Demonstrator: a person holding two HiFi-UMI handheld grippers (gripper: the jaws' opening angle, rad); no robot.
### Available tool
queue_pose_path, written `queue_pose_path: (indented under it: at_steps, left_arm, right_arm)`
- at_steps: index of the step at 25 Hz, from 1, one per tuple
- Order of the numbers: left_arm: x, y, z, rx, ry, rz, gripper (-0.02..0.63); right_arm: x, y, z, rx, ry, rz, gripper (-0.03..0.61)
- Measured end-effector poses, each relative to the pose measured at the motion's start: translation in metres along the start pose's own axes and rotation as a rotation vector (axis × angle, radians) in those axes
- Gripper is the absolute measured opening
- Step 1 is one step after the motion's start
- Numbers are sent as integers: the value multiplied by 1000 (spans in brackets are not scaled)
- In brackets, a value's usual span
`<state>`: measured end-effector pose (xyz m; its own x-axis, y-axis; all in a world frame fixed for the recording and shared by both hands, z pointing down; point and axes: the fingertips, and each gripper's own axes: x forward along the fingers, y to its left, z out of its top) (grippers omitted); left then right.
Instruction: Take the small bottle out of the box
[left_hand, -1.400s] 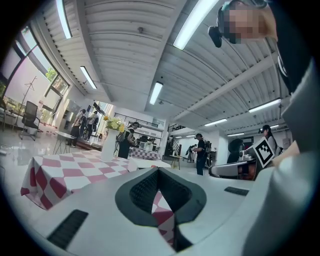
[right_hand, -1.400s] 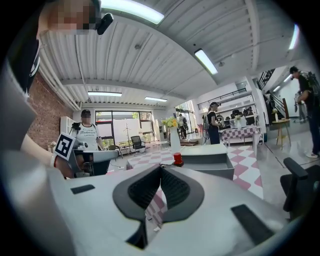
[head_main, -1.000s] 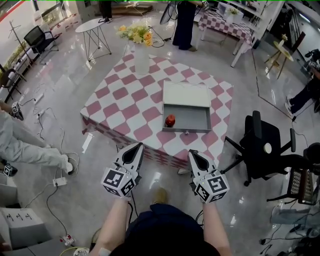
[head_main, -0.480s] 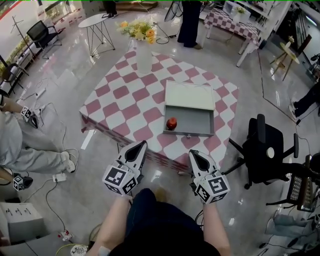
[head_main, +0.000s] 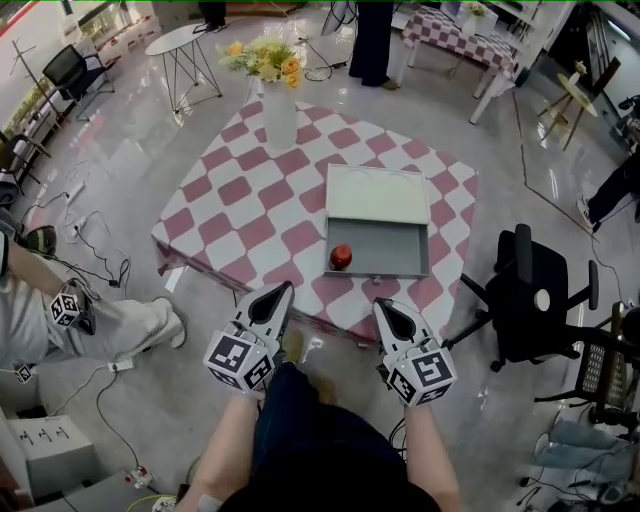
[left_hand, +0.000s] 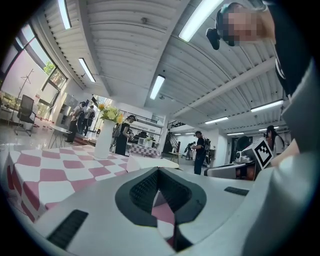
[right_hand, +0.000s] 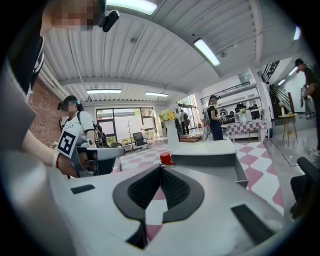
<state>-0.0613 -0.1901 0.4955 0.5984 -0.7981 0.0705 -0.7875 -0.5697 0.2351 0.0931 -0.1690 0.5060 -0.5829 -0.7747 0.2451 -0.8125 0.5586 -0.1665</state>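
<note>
Two claws, both pinched shut with nothing in them. Head view: left claw (head_main: 279, 290) and right claw (head_main: 384, 306) hang short of the desk's (head_main: 250, 200) near edge. The small bottle (head_main: 341, 257) sits in the open box's (head_main: 426, 250) near-left corner, ahead and between them. Left gripper view: tips of claw (left_hand: 159, 171) meet, bottle not visible. Right gripper view: claw (right_hand: 161, 168) closed, bottle (right_hand: 165, 158) dead ahead, apparently upright, box (right_hand: 220, 155) behind it. The right looks better lined up.

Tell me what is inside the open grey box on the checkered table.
Only a small red bottle, in the near left corner of the box; the rest of its floor shows bare. The spot beneath the bottle is covered.
</note>
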Motion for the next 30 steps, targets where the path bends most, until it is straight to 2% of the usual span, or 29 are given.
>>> queue_pose_path:
  at_steps: [20,30]
  left_arm:
    - [52,44,0,-11,55,-102,2]
    - [69,60,-9,-24,82,-139,2]
  right_arm:
    - [62,-9,8,-43,39,-82,6]
    - [85,-13,5,-43,53,-101,93]
